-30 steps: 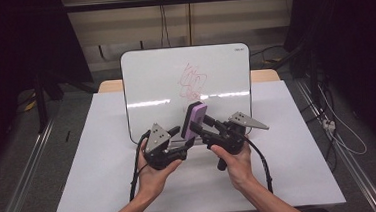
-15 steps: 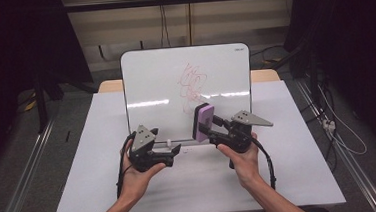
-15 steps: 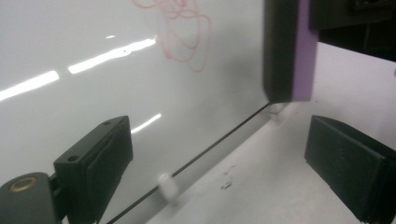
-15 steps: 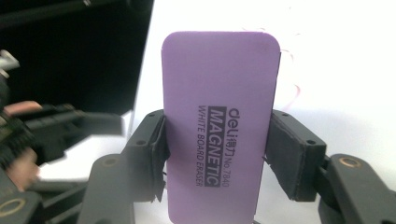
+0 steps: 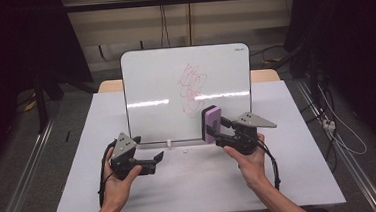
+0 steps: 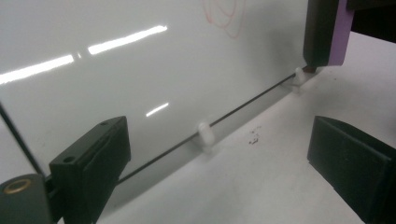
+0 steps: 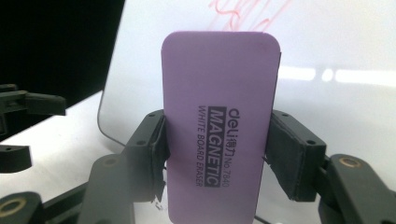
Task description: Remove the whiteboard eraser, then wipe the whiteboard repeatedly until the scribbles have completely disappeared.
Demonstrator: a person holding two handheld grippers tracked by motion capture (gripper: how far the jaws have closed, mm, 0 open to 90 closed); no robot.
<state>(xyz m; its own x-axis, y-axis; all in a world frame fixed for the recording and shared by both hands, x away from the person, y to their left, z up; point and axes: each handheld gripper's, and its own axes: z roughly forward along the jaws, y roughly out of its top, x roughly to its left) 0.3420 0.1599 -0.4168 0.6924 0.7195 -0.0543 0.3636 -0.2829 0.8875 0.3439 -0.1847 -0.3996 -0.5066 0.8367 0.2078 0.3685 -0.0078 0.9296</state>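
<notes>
Standing upright between the two black jaws of the right gripper, the purple eraser is clamped at its narrow sides, its face printed in dark letters with a brand name and the words "MAGNETIC WHITE BOARD ERASER". It has rounded corners, a flat purple front and a dark backing layer that shows in the left gripper view. It sits at the lower right part of the whiteboard, just below a red scribble drawn near the board's middle. The board stands tilted back on small white feet, its glossy face catching strips of light. The left gripper hangs low over the table near the board's bottom left edge, well apart from the eraser; its jaws have just been opening and now stand wide apart with nothing between them. The table is covered in plain white, with a strip of pale wood showing behind the board. Around it the room is dark, with black drapes at both sides, cables on the floor at the right and a light wall behind.
</notes>
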